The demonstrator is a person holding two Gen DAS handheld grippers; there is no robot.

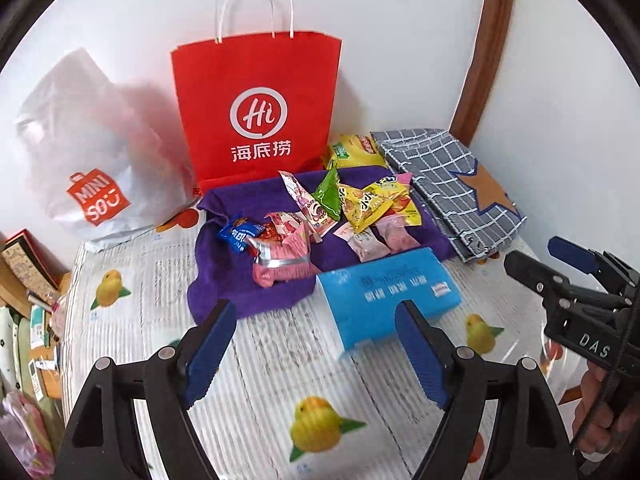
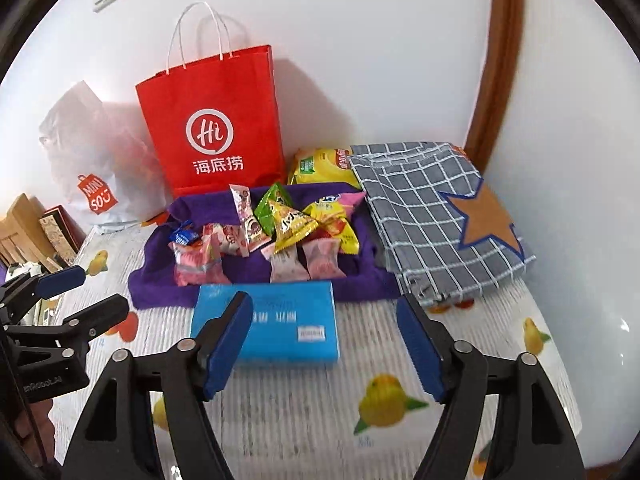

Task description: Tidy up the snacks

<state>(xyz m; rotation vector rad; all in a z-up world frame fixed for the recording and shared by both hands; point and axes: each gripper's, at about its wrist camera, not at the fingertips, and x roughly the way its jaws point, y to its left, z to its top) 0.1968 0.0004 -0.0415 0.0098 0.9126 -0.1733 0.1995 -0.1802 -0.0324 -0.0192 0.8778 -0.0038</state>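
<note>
Nearest the lens, the left gripper [image 1: 316, 356] hangs over the fruit-print tablecloth [image 1: 256, 400] with its blue pads spread and nothing between them; the right gripper [image 2: 324, 344] is likewise released and empty, above the near edge of a blue box [image 2: 280, 320]. Bare cloth lies in front of the box and to its left, up to the table's left edge. Behind the box lies a purple towel [image 2: 248, 272] carrying the snacks [image 2: 280, 228]: small crinkled packets in pink, yellow, green and blue, loosely heaped and overlapping. A yellow chip bag [image 2: 320, 166] lies just behind the towel. A red paper bag [image 2: 212, 120] stands against the wall, a white plastic bag [image 2: 96, 160] to its left, a grey checked cloth bag [image 2: 424, 216] to the right.
</note>
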